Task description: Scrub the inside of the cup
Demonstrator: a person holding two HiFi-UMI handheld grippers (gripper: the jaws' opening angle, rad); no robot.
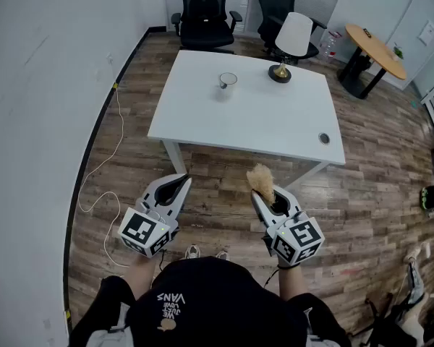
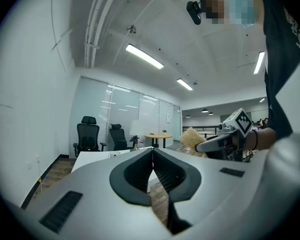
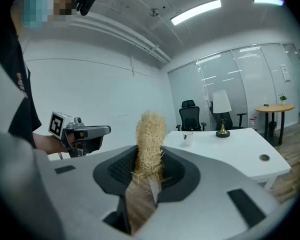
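A clear glass cup (image 1: 227,82) stands on the white table (image 1: 275,129), far ahead of both grippers; the right gripper view shows the cup (image 3: 186,135) small and distant. My right gripper (image 1: 262,194) is shut on a straw-coloured loofah scrubber (image 1: 261,178), which sticks up from its jaws (image 3: 150,141). My left gripper (image 1: 179,184) is shut and empty, its jaws pressed together (image 2: 152,156). Both grippers hover over the wood floor in front of the table, level with each other.
A table lamp (image 1: 289,42) with a white shade stands on the table's far side, right of the cup. Two black office chairs (image 1: 204,13) sit behind the table. A round wooden table (image 1: 376,49) is at the back right. A white cable (image 1: 105,165) trails along the floor.
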